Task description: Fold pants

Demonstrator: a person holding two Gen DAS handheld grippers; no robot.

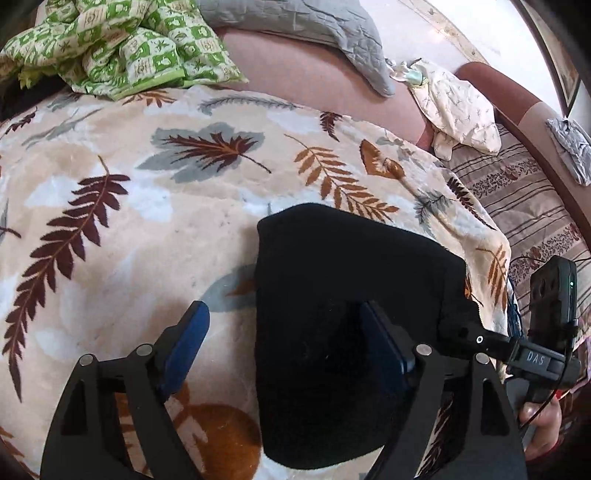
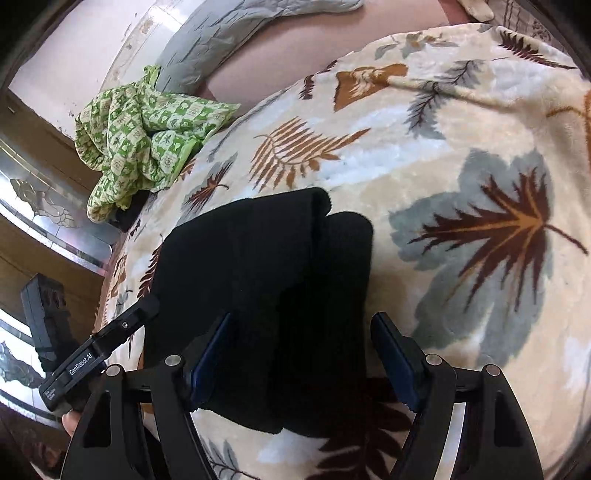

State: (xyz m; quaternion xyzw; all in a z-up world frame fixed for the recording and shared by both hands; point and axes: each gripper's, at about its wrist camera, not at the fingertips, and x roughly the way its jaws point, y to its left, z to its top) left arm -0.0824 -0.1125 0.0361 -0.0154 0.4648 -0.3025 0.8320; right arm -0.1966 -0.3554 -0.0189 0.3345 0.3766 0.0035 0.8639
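The black pants (image 1: 351, 295) lie folded into a thick bundle on a leaf-patterned blanket (image 1: 129, 229). My left gripper (image 1: 284, 328) hovers open over the bundle's left edge, one blue pad above the blanket and the other above the dark cloth. In the right wrist view the pants (image 2: 258, 277) show stacked layers with a rounded fold at the far end. My right gripper (image 2: 303, 336) stands open astride the bundle's near right part, its pads apart from the fabric. Each view catches the other hand's device at its edge, with fingers of a hand (image 1: 539, 417) below it.
A crumpled green patterned cloth (image 1: 122, 48) and a grey quilt (image 1: 314, 26) lie at the far side of the bed. A cream garment (image 1: 458, 107) rests on a striped sheet (image 1: 517, 195) to the right. The blanket's edge (image 2: 122, 280) drops off towards a tiled floor.
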